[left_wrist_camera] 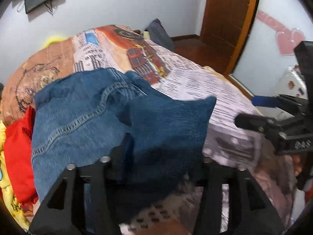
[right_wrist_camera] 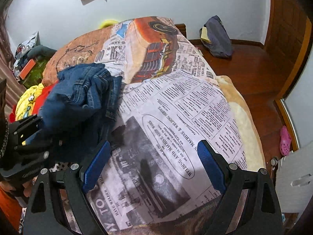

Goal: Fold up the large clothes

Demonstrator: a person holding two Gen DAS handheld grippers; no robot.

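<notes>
Blue denim jeans (left_wrist_camera: 109, 115) are bunched up over the left side of the bed. My left gripper (left_wrist_camera: 154, 168) is shut on a fold of the jeans and holds it raised; the cloth hides the fingertips. The right wrist view shows the jeans (right_wrist_camera: 82, 98) hanging crumpled from the left gripper (right_wrist_camera: 33, 137). My right gripper (right_wrist_camera: 154, 168) is open and empty, its blue pads (right_wrist_camera: 95, 166) spread wide above the newspaper-print bedspread (right_wrist_camera: 195, 105). The right gripper also shows in the left wrist view (left_wrist_camera: 252, 111) at the right, apart from the jeans.
A red garment (left_wrist_camera: 17, 148) and yellow printed cloth (left_wrist_camera: 7, 192) lie at the bed's left edge. A dark bag (right_wrist_camera: 217, 37) sits on the wooden floor beyond the bed. A pink shoe (right_wrist_camera: 284, 140) lies on the floor at right. A wooden door (left_wrist_camera: 228, 15) stands behind.
</notes>
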